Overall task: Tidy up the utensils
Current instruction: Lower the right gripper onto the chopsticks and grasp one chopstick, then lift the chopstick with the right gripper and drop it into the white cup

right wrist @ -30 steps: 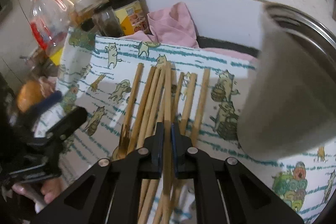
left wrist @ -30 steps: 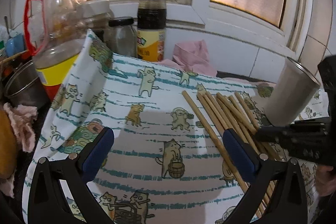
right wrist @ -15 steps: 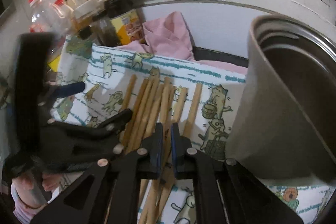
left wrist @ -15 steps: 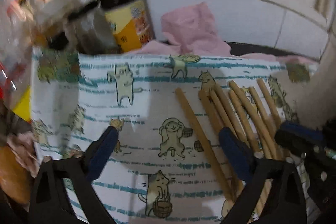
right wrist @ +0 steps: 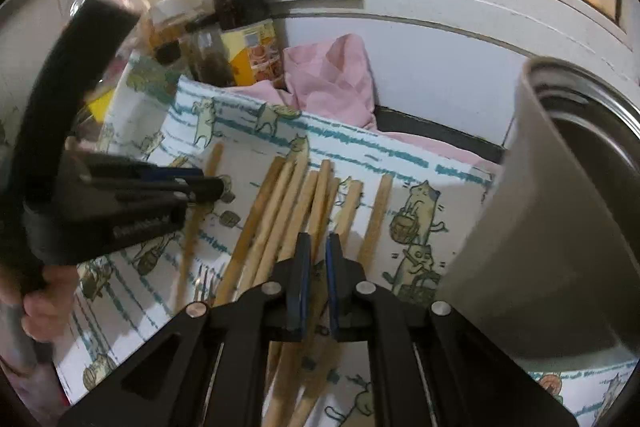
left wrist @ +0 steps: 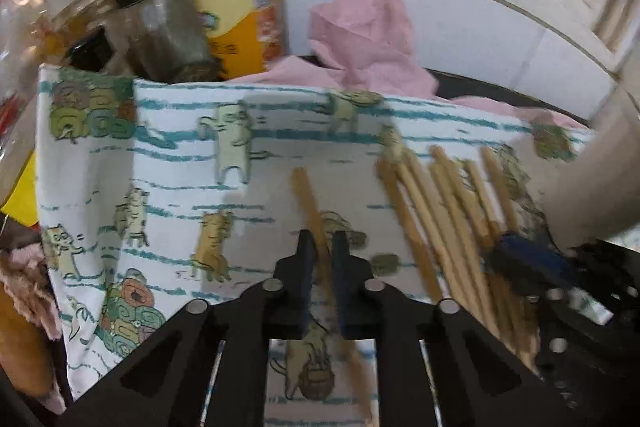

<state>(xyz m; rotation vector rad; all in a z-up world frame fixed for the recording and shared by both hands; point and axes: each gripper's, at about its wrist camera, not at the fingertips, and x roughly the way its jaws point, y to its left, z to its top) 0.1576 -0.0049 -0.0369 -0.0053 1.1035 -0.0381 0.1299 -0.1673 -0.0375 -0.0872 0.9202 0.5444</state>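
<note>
On the cat-print cloth (left wrist: 168, 163), left hand-held gripper (left wrist: 322, 247) has just closed around the lone chopstick (left wrist: 306, 195); right hand-held gripper (right wrist: 316, 247) (jaws nearly together) clamps one chopstick of the bundle (right wrist: 280, 203).

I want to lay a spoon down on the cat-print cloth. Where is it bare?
Bare cloth lies between its folded left edge and the lone chopstick. Right of that it is crowded: the chopstick bundle, then the metal cup. Jars line the back.

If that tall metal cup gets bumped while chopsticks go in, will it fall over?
Possibly. The metal cup looks tall, narrow-based and empty, so probably light and tippy. It stands on a soft cloth, which may steady it less than a hard counter.
</note>
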